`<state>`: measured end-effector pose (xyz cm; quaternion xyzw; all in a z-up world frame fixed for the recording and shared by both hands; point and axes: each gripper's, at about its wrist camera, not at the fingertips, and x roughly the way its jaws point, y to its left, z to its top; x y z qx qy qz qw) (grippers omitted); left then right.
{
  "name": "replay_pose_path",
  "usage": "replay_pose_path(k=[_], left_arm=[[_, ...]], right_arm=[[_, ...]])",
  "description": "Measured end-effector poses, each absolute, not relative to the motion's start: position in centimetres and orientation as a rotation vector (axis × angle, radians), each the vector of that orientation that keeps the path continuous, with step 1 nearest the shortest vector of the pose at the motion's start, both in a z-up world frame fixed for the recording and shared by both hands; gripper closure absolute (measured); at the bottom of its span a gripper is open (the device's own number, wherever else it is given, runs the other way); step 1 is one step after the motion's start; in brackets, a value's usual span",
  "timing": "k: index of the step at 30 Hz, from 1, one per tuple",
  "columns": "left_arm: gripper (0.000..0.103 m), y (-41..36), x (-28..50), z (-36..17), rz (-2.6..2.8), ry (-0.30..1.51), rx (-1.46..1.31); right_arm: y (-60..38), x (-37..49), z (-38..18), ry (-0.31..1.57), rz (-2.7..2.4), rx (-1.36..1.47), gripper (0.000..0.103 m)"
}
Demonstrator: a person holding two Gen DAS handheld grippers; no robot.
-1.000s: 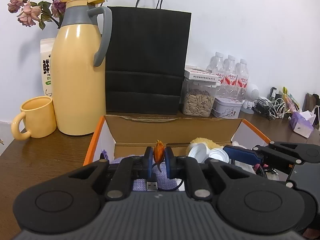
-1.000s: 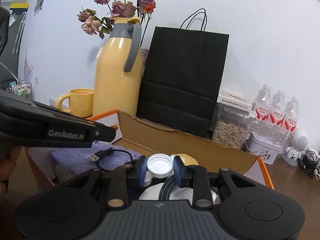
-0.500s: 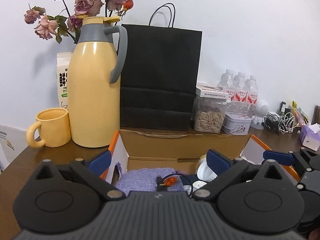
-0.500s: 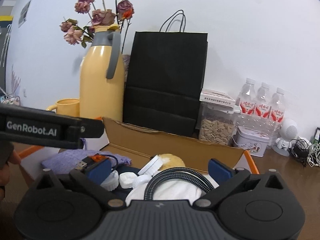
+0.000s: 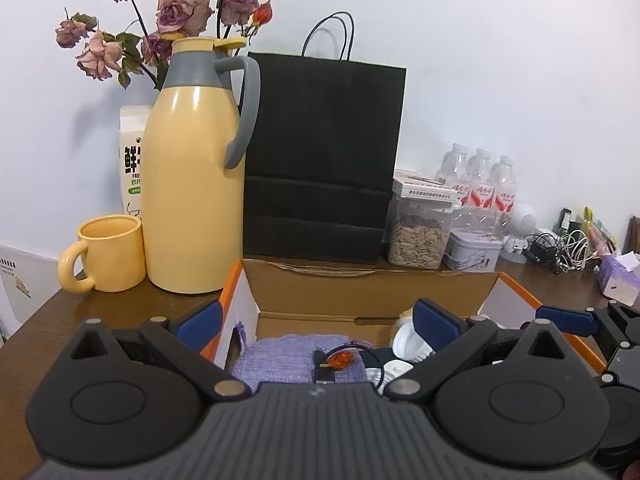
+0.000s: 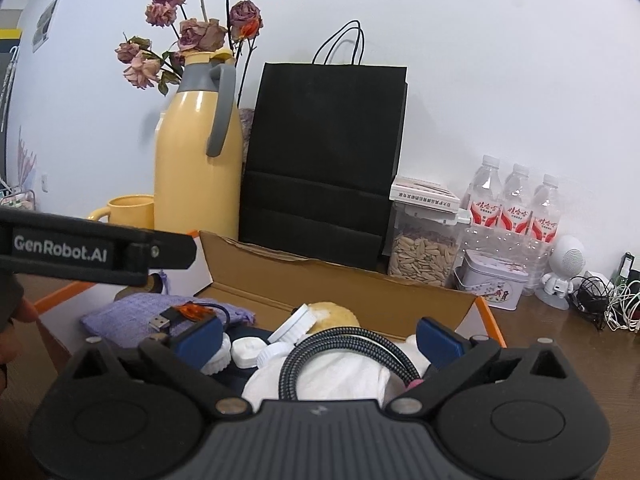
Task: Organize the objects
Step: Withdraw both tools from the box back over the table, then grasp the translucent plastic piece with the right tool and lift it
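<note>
The cardboard box [image 5: 368, 292] stands open on the dark brown wooden surface [image 5: 120, 308], with plain corrugated walls and orange-edged flaps.

The left gripper [image 5: 316, 322] hovers above the near edge of the box. Its fingers [image 5: 199, 322], with blue pads, have just been opening and now stand wide apart, with nothing pressed between them. Inside the box, at its left part, lies a soft purple knitted pouch [image 5: 280, 358]. On the pouch rests a thin black cable with a USB plug [image 6: 160, 322] and a small orange piece [image 5: 341, 358].

The right gripper [image 6: 320, 334] hovers above the right part of the box. Its fingers [image 6: 438, 338] have also just been opening and are spread wide, and they clamp nothing. Below them inside the box are several round white plastic caps [image 6: 294, 322] with ribbed edges, a yellow spongy lump [image 6: 334, 314], a white cloth [image 6: 320, 376] and a thick braided grey cable [image 6: 340, 344] bent in an arch over the cloth.

Behind the box, against the white wall, stands a tall glossy yellow jug [image 5: 192, 184] with a grey handle, and a matt black paper bag [image 5: 320, 152] is just to the right of it. Left of the jug is a yellow mug [image 5: 110, 254]. Behind the right back corner of the box stand a clear container of pale seeds [image 5: 418, 236] and a small metal tin [image 5: 472, 254].
</note>
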<state>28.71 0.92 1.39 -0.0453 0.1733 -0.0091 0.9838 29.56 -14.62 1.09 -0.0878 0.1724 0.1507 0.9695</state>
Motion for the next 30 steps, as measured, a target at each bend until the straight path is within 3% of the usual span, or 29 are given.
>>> replay_pose_path(k=[12,30], left_arm=[[0.000,0.6,23.6,0.7,-0.031,0.306,-0.089],[0.000,1.6,17.7,-2.5,-0.035,0.459,-0.109]], right_arm=[[-16.1,25.4,1.0,0.325,0.271,-0.189,0.000],[-18.2,18.2,-1.6,0.460,0.291,-0.198,0.002]])
